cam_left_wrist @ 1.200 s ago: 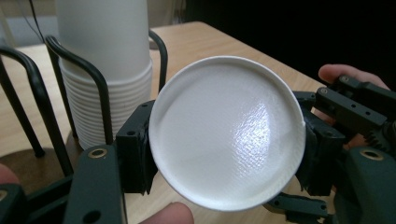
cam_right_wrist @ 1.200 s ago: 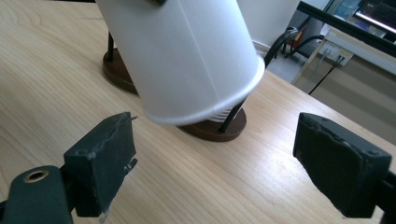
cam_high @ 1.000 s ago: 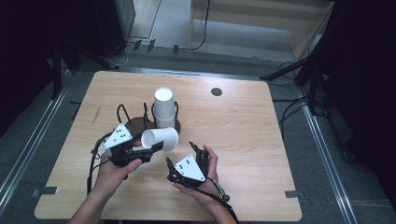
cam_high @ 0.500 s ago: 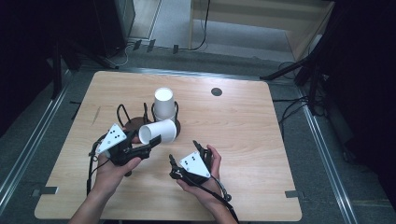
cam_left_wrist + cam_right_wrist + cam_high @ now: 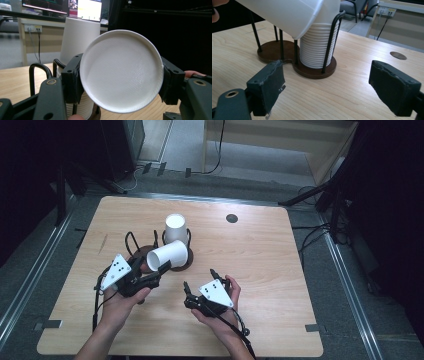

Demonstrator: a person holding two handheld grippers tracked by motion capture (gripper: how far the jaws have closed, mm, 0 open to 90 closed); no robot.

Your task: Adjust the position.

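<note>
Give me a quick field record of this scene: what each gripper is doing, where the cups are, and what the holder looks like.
left gripper: shut on a white paper cup, held on its side above the holder
right gripper: open, nothing between its jaws, low over the table
cup stack: white cups nested upside down in the holder's right-hand ring
cup holder: dark brown two-ring base with black wire uprights; ring nearer the left gripper has no cups
held cup's base: faces the left gripper's camera
</note>
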